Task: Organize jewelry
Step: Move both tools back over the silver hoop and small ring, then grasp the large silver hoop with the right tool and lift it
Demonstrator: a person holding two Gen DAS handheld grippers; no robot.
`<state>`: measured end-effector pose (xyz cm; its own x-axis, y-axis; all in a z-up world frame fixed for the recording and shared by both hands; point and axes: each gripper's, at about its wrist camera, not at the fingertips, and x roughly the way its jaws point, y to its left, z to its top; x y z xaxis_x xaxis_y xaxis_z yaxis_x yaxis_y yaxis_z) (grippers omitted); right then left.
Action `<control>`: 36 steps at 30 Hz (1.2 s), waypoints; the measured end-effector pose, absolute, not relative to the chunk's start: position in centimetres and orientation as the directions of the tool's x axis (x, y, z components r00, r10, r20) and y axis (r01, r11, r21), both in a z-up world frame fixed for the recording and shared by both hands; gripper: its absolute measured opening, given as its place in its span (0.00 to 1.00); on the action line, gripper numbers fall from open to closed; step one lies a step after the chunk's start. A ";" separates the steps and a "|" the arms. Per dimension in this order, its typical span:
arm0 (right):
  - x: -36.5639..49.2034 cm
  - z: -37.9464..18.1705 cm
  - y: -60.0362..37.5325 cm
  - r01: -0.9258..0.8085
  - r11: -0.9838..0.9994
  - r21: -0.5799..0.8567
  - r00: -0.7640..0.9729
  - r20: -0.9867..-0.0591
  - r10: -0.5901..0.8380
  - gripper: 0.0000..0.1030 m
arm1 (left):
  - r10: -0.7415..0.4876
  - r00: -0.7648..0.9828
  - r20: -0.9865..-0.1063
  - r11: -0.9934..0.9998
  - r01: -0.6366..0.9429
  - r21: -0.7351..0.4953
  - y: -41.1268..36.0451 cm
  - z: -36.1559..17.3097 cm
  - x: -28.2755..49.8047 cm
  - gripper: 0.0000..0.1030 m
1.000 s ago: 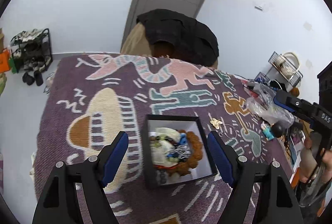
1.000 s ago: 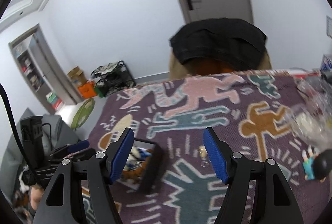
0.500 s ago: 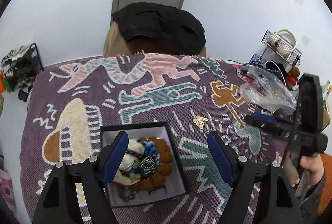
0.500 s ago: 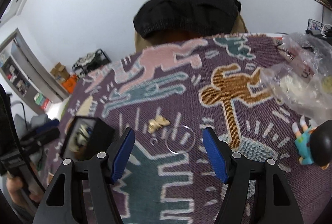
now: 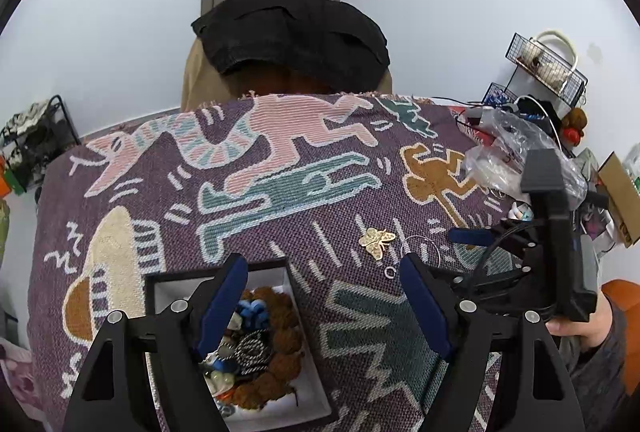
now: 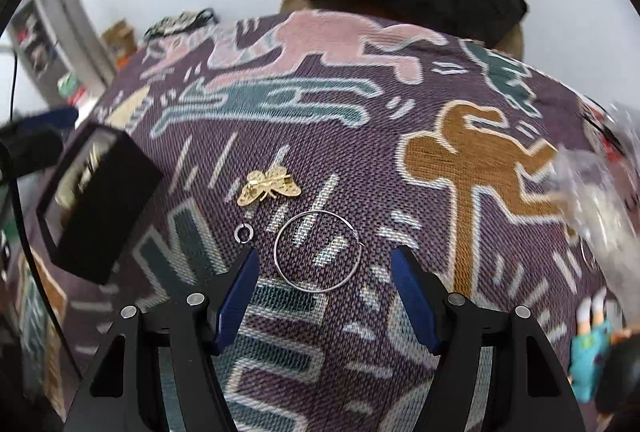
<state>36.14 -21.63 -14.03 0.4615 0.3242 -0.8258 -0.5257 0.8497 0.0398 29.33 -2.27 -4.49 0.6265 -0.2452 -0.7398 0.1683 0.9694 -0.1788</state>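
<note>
Jewelry lies on a purple patterned cloth (image 6: pixel 400 191). In the right wrist view, the right gripper (image 6: pixel 324 268) is spread wide and grasps nothing; a thin silver hoop (image 6: pixel 318 251) lies in the lower centre of the frame, between its blue fingertips (image 6: pixel 404 272). A small silver ring (image 6: pixel 243 233) and a gold butterfly brooch (image 6: pixel 269 187) lie just above-left of the hoop. A black box (image 6: pixel 96 199) stands at the left edge. In the left wrist view, the left gripper (image 5: pixel 324 280) is also released, low in the frame, above this box (image 5: pixel 296 296), which is full of beads and other pieces.
</note>
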 end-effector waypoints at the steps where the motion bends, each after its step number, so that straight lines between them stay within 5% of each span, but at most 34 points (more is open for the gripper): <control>1: 36.4 -14.3 -21.4 -0.536 0.844 0.029 0.458 -0.829 0.320 0.67 | -0.245 0.626 -0.741 0.969 0.171 -0.176 -2.4 -4.5 29.5 0.77; 9: 36.7 -15.2 -20.7 -0.605 0.796 -0.010 0.456 -0.824 0.336 0.67 | -0.232 0.631 -0.741 0.973 0.134 -0.190 -2.1 -4.8 30.8 0.77; 13: 36.5 -15.1 -21.4 -0.604 0.796 -0.026 0.481 -0.809 0.338 0.51 | -0.224 0.634 -0.741 0.974 0.129 -0.184 -2.6 -4.7 31.4 0.77; 23: 35.9 -14.0 -25.5 -0.562 0.826 0.042 0.508 -0.770 0.385 0.50 | -0.234 0.596 -0.768 0.969 0.204 -0.137 -7.3 -5.3 33.1 0.75; 36: 34.3 -10.4 -31.0 -0.521 0.839 0.153 0.600 -0.634 0.488 0.50 | -0.213 0.500 -0.840 0.972 0.199 -0.128 -10.6 -8.3 34.7 0.56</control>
